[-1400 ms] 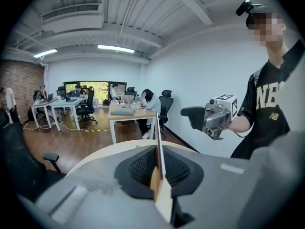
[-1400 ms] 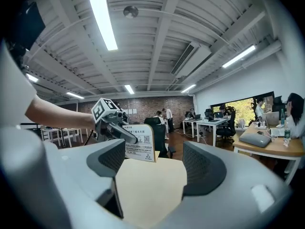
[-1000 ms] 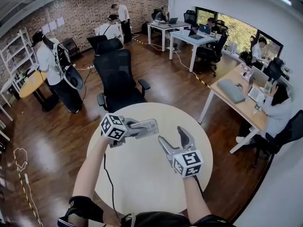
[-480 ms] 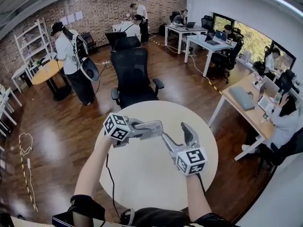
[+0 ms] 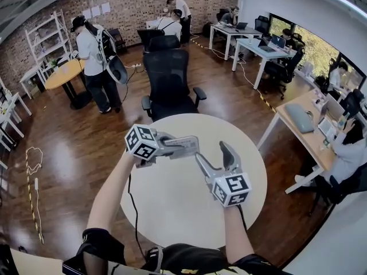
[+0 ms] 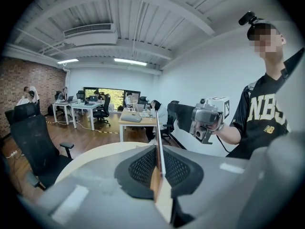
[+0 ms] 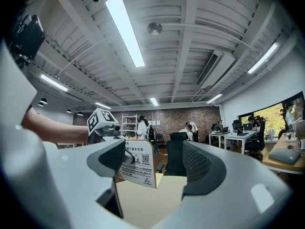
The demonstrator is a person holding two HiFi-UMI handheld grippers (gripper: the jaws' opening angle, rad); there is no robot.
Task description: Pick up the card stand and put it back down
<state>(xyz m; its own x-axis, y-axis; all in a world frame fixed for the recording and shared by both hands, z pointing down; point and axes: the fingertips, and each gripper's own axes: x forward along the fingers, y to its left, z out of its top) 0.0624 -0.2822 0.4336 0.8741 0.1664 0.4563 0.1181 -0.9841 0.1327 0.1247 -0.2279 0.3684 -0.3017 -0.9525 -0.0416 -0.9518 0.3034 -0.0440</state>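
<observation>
The card stand [image 7: 137, 167] is a small upright white card with print and a QR code. My left gripper [image 5: 194, 146] is shut on it over the round white table [image 5: 172, 211]. In the left gripper view the card stand [image 6: 158, 163] shows edge-on, pinched between the two dark pads. I cannot tell whether its foot touches the table. My right gripper [image 5: 211, 153] is just to the right of the card, open, with nothing between its fingers. It points toward the card from the near side.
A black office chair [image 5: 169, 79] stands just beyond the table's far edge. Desks with people at laptops [image 5: 304, 119] line the right wall. A person with a backpack [image 5: 94, 56] stands at the far left. Wooden floor surrounds the table.
The head view has swung a little, so the room has slid rightward. Both grippers keep nearly the same places over the table. The left one has stayed shut on the card.
</observation>
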